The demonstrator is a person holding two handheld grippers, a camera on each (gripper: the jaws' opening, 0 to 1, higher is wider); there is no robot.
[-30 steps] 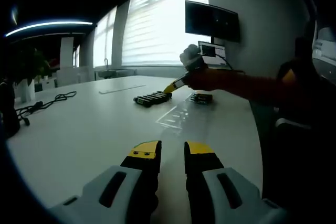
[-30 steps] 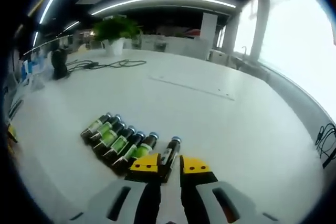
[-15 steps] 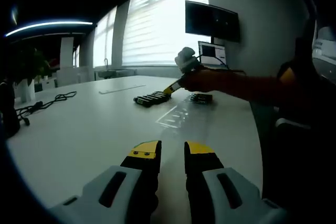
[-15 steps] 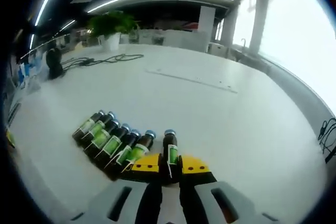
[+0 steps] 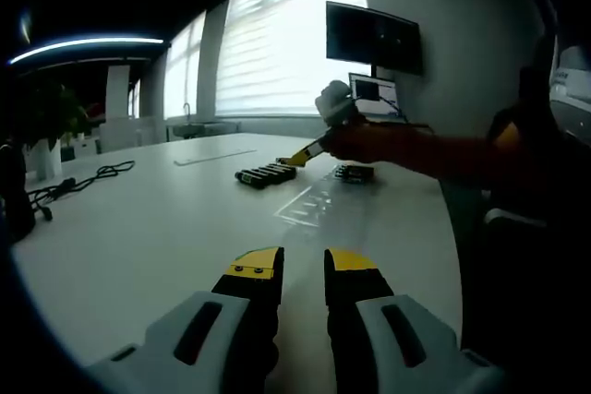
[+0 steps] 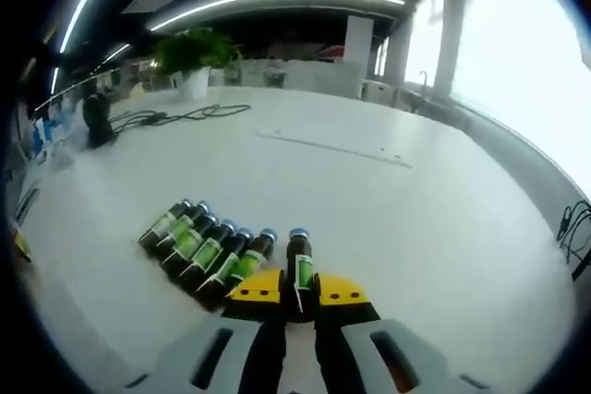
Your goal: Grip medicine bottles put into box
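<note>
Right gripper (image 6: 298, 290) fingers clamped on one medicine bottle (image 6: 299, 266), five bottles (image 6: 205, 249) just left, left gripper (image 5: 302, 263) slightly open, empty

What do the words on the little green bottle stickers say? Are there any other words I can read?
Green labels on the medicine bottles: too small and blurred to read.
Label on the bottle in the right gripper: blurred, unreadable.
Laptop screen: nothing legible.
No readable words anywhere.

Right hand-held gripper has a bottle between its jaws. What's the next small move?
Probably lift it clear of the row of bottles. The right hand-held gripper looks shut on the bottle, which sits close beside the others on the table.
</note>
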